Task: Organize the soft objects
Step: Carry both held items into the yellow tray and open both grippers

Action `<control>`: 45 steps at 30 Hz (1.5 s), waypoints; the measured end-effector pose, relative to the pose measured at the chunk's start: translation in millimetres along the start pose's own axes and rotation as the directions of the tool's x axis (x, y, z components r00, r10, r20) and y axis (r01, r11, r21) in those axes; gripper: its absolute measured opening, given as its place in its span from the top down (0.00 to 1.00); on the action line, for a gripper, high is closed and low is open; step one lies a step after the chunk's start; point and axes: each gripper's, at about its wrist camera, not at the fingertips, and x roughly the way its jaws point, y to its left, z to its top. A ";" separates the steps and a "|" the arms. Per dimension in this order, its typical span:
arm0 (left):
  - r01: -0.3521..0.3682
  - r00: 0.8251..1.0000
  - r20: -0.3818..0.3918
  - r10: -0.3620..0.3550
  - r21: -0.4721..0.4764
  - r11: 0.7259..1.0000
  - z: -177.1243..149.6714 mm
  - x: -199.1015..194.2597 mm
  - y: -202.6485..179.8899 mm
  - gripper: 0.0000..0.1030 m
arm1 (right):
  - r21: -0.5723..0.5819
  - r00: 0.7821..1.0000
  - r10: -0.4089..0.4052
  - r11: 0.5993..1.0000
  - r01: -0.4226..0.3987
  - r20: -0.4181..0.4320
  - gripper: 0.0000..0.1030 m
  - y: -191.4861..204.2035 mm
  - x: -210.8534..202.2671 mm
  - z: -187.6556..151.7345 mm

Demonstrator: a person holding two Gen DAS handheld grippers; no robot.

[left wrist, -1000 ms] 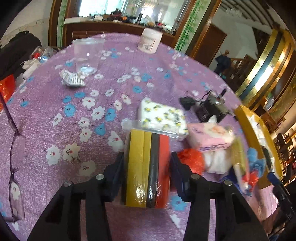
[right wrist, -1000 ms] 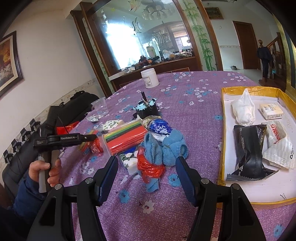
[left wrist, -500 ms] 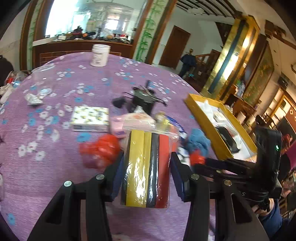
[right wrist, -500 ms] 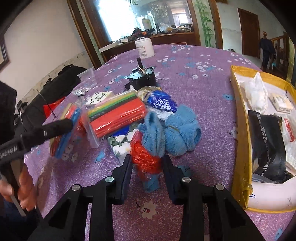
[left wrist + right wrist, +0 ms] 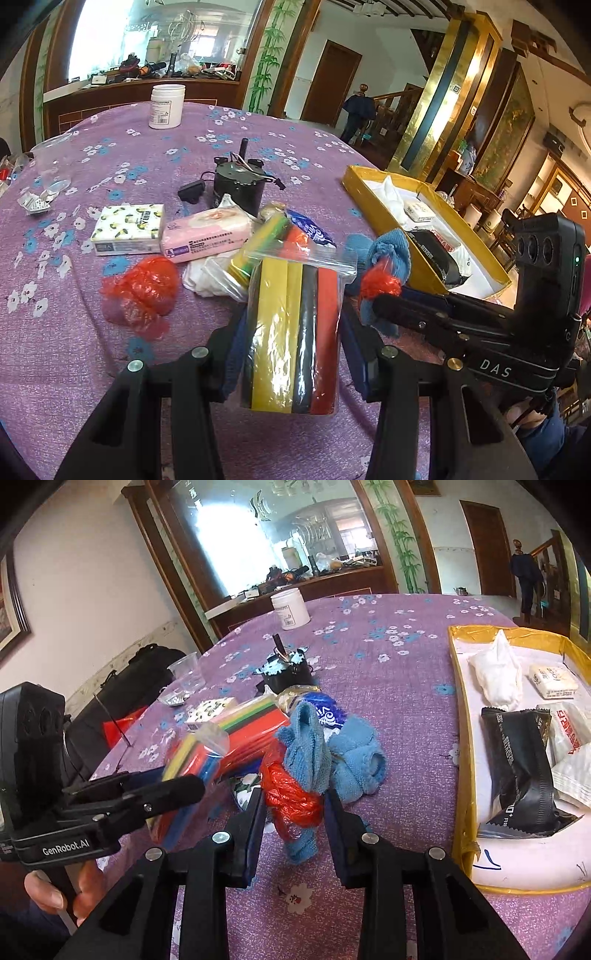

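My left gripper [image 5: 291, 332] is shut on a clear bag of yellow, black and red foam strips [image 5: 295, 295], held just above the purple cloth; the same bag [image 5: 192, 760] shows at the left of the right wrist view. My right gripper [image 5: 293, 812] is shut on a crumpled red plastic bag [image 5: 291, 797] that has a blue cloth [image 5: 306, 746] tangled in it. A second blue cloth [image 5: 354, 760] lies right beside it. A yellow tray [image 5: 460, 738] stands to the right. In the left wrist view the right gripper [image 5: 380, 299] sits close by on the right.
A pink tissue pack [image 5: 207, 232], a patterned tissue pack [image 5: 129, 227], another red bag [image 5: 140, 288] and a second strip pack [image 5: 255, 723] lie on the table. Behind stand a black motor [image 5: 238, 181], a white jar [image 5: 166, 105] and a clear cup [image 5: 51, 162]. The tray holds a black pouch [image 5: 517, 768] and white packets.
My left gripper carried the strip bag to the right, up to the pile and the right gripper. My right gripper's jaws closed from wide apart onto the red plastic bag.
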 end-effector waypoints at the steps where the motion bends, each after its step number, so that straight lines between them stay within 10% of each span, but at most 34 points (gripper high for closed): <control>1: 0.000 1.000 0.000 0.000 0.002 1.000 0.0 0.0 -1.0 0.55 | 0.001 1.000 -0.002 1.000 0.002 0.002 0.67 0.0 -0.7 0.0; 15: 0.025 1.000 -0.003 -0.025 0.058 0.998 18.9 -1.7 -36.5 0.55 | 0.113 0.995 0.032 0.993 -0.042 0.094 0.67 -30.2 -44.7 4.7; 26: 0.123 0.990 -0.080 -0.113 0.141 0.982 61.8 47.0 -112.9 0.55 | 0.256 0.975 -0.116 0.964 0.065 0.189 0.67 -99.3 -105.2 29.8; 45: 0.152 0.970 -0.209 -0.125 0.120 0.981 133.5 198.2 -207.9 0.55 | 0.523 0.954 -0.297 0.818 0.238 0.030 0.67 -252.2 -76.5 132.0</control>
